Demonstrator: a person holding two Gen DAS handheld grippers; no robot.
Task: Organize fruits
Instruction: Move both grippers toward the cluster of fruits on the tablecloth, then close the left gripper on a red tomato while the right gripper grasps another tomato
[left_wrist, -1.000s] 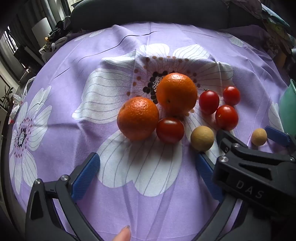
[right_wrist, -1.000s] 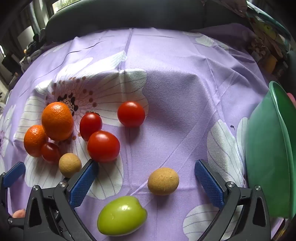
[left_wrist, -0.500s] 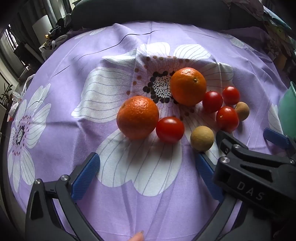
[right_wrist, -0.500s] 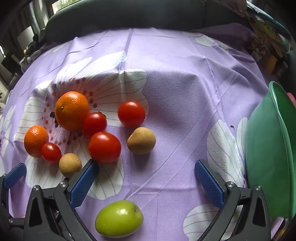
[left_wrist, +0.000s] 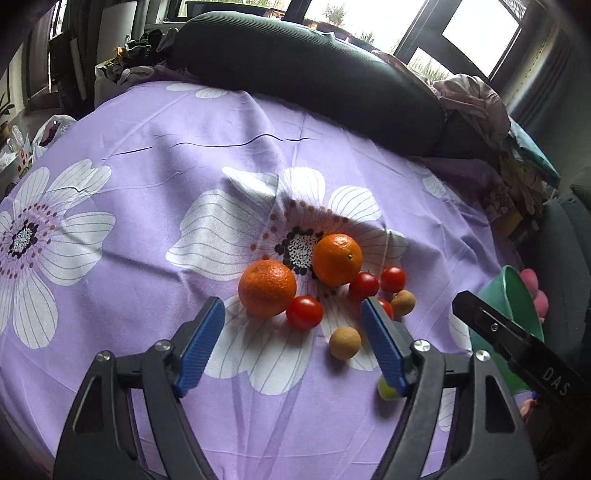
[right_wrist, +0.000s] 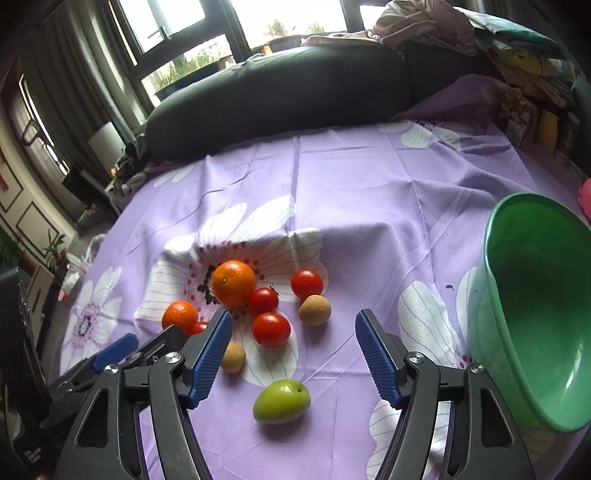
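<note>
Fruits lie grouped on a purple flowered cloth (left_wrist: 147, 221). Two oranges (left_wrist: 267, 287) (left_wrist: 337, 259), several red tomatoes (left_wrist: 304, 312), two tan round fruits (left_wrist: 345, 342) (left_wrist: 403, 302) and a green fruit (right_wrist: 281, 401) are there. A green bowl (right_wrist: 535, 317) stands at the right, empty. My left gripper (left_wrist: 291, 347) is open and empty, above the cloth just in front of the near orange. My right gripper (right_wrist: 293, 354) is open and empty, above the green fruit. The left gripper's right finger hides most of the green fruit and one tomato.
A dark cushion (left_wrist: 303, 81) lies along the far edge of the cloth. Piled clothes and clutter (left_wrist: 480, 103) sit at the back right. A pink-gloved hand (left_wrist: 535, 291) holds the bowl's far side.
Both grippers have lifted and pulled back, so more of the room shows. The far orange and a tan fruit rolled closer to the tomatoes earlier. Both grippers stay open.
</note>
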